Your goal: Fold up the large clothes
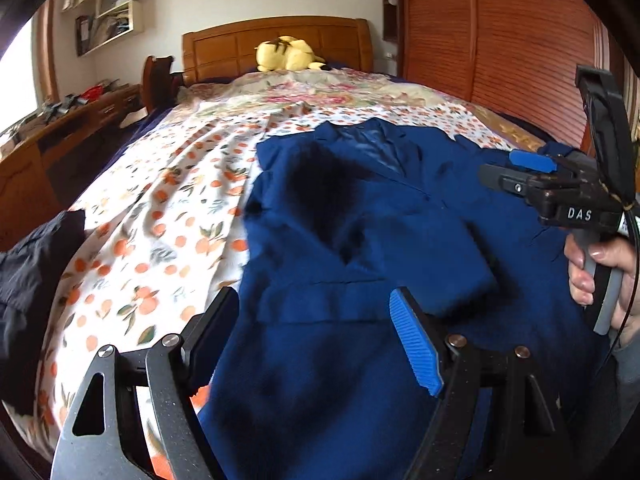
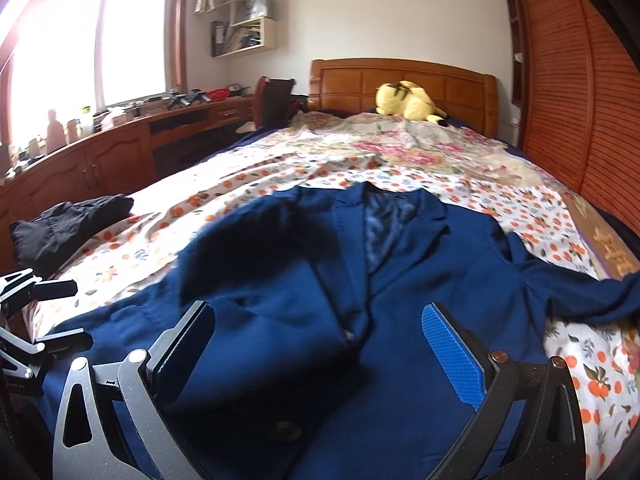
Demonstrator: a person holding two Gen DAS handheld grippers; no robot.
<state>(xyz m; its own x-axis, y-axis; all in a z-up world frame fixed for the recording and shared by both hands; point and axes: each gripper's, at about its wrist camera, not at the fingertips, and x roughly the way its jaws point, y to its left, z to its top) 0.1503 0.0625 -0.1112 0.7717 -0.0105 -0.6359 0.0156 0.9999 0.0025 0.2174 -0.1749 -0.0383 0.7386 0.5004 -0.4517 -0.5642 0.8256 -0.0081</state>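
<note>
A dark blue jacket [image 1: 360,240] [image 2: 400,280] lies face up on the bed, collar toward the headboard. One sleeve is folded across its front; the other sleeve [image 2: 580,288] stretches out to the right. My left gripper [image 1: 314,300] hovers open over the jacket's lower left part, with nothing between its pads. Seen from the right wrist, it is at the far left edge [image 2: 60,312]. My right gripper [image 2: 320,312] stands open above the jacket's front, empty. In the left wrist view it shows at the right [image 1: 500,165], held by a hand [image 1: 592,268].
The bed has an orange-print sheet [image 1: 160,216] and a floral cover farther back. A dark garment [image 2: 68,224] lies at the bed's left edge. A yellow plush toy [image 2: 404,102] sits by the wooden headboard [image 1: 280,36]. A desk runs along the left, a slatted wardrobe [image 2: 568,100] along the right.
</note>
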